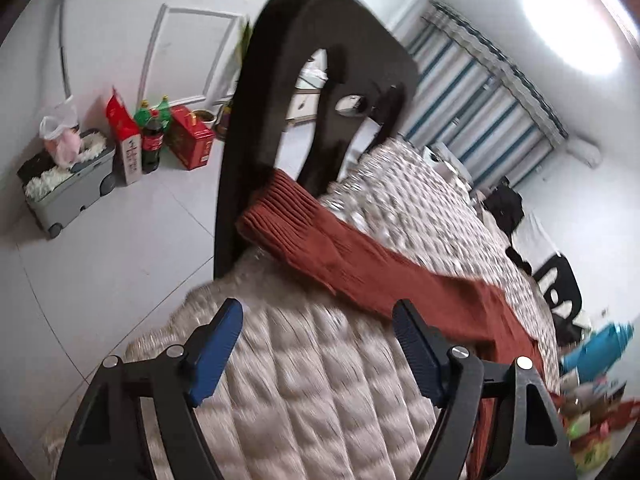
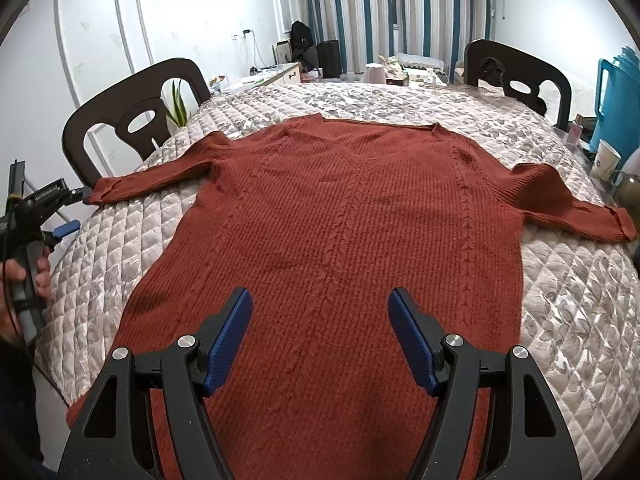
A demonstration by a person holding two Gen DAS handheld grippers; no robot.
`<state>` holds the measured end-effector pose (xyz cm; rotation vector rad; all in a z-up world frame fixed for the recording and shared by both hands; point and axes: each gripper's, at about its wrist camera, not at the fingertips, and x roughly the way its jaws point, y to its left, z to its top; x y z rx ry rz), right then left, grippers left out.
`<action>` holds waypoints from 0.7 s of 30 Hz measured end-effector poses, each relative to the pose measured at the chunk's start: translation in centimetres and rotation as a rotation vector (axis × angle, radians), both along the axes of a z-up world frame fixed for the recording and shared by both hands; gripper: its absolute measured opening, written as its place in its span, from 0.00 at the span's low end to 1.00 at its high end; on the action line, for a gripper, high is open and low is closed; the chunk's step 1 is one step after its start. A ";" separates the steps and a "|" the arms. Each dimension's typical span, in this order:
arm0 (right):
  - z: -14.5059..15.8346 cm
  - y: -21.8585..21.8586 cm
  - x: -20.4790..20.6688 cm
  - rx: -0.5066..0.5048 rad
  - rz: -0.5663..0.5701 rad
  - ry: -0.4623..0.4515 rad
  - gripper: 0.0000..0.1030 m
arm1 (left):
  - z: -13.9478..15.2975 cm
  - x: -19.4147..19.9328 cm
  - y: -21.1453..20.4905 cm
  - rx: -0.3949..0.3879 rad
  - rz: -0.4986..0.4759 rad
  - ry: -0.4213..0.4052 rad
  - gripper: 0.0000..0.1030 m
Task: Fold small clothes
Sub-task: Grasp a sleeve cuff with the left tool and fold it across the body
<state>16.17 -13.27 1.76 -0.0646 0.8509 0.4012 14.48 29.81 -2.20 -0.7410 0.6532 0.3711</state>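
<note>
— A quilted cover [image 2: 560, 280] lies over the table, striped curtains [image 2: 360, 8] behind, dark chairs [image 2: 132, 120] at the far edge. Where's the sweater?

— The rust-red sweater [image 2: 320, 220] is spread flat on the quilt, V-neck away, both sleeves out sideways. The right gripper [image 2: 320, 336] hangs over its hem, jaws apart, nothing between.

— And the other one?

— From the right camera, the left gripper [image 2: 74, 210] sits at the left cuff [image 2: 104, 192], held in a hand [image 2: 28, 280]. Its own blurred view shows more: jaws spread with only quilt between, the cuff lying ahead by the chair, plus a red box [image 1: 190, 136] and bottles [image 1: 152, 136] on the floor.
</note>
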 end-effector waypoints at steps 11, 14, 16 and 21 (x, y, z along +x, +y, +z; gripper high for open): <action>-0.5 0.3 1.3 -0.007 -0.010 0.020 0.69 | -1.8 2.5 2.5 -0.051 0.061 0.028 0.41; -0.8 0.2 1.6 -0.004 -0.014 0.031 0.69 | -1.6 3.0 2.5 -0.044 0.060 0.027 0.25; -0.9 0.0 1.7 -0.001 -0.015 0.035 0.69 | -0.9 3.0 2.2 -0.020 0.054 0.014 0.14; -0.8 -0.6 1.8 0.015 -0.021 0.030 0.69 | 2.2 3.5 0.1 0.064 -0.018 -0.042 0.11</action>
